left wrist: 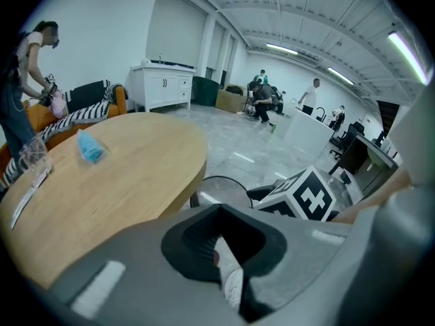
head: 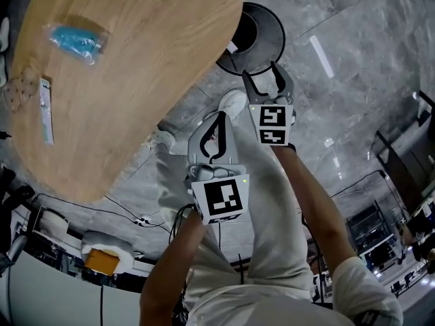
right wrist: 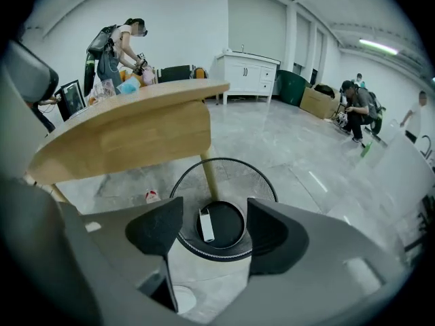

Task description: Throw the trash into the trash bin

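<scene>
A black mesh trash bin stands on the floor, partly under the round wooden table. A white piece lies inside the bin. My right gripper hangs open and empty just above it; in the right gripper view the bin shows between the jaws. My left gripper is shut and empty nearer my body, over my legs. On the table lie a blue crumpled packet, a clear wrapper and a long white strip.
My white shoe rests on the grey floor beside the bin. The table leg rises behind the bin. Cables run along the floor at lower left. A person stands beyond the table; others are farther back.
</scene>
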`<state>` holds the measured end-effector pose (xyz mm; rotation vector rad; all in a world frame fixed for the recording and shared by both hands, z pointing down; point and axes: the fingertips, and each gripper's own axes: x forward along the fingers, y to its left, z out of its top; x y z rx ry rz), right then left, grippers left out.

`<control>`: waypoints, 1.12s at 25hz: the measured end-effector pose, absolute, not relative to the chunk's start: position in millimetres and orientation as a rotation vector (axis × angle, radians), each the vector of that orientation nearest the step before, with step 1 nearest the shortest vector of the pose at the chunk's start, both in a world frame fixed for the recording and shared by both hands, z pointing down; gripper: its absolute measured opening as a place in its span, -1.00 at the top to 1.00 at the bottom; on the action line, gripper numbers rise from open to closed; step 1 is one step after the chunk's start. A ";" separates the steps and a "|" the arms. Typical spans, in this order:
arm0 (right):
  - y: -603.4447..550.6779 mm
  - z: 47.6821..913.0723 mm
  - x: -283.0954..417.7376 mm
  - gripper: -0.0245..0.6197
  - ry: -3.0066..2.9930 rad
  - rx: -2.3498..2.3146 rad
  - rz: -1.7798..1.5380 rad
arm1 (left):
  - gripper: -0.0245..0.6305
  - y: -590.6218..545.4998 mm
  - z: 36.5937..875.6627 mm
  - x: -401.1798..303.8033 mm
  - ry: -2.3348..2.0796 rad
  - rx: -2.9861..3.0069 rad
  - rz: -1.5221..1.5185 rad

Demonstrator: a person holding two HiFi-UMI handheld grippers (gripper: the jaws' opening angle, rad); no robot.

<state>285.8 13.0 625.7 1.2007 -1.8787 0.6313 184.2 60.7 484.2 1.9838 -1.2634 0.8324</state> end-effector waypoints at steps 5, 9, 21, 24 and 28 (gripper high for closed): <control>6.3 583.5 272.9 0.07 -1.924 1.231 0.599 | 0.93 56.5 457.3 181.3 -1.263 2.022 0.823; 5.2 560.9 266.1 0.31 -1.905 1.255 0.551 | 0.93 56.0 439.9 168.6 -1.279 2.023 0.809; 20.6 490.5 220.4 0.85 -1.963 1.250 0.464 | 0.93 80.0 407.6 118.0 -1.296 2.002 0.799; 23.7 478.7 186.1 0.85 -2.004 1.193 0.431 | 0.93 78.0 395.7 92.2 -1.338 1.988 0.791; 19.5 457.4 141.7 0.85 -2.056 1.148 0.385 | 0.93 76.2 379.1 60.7 -1.404 1.962 0.760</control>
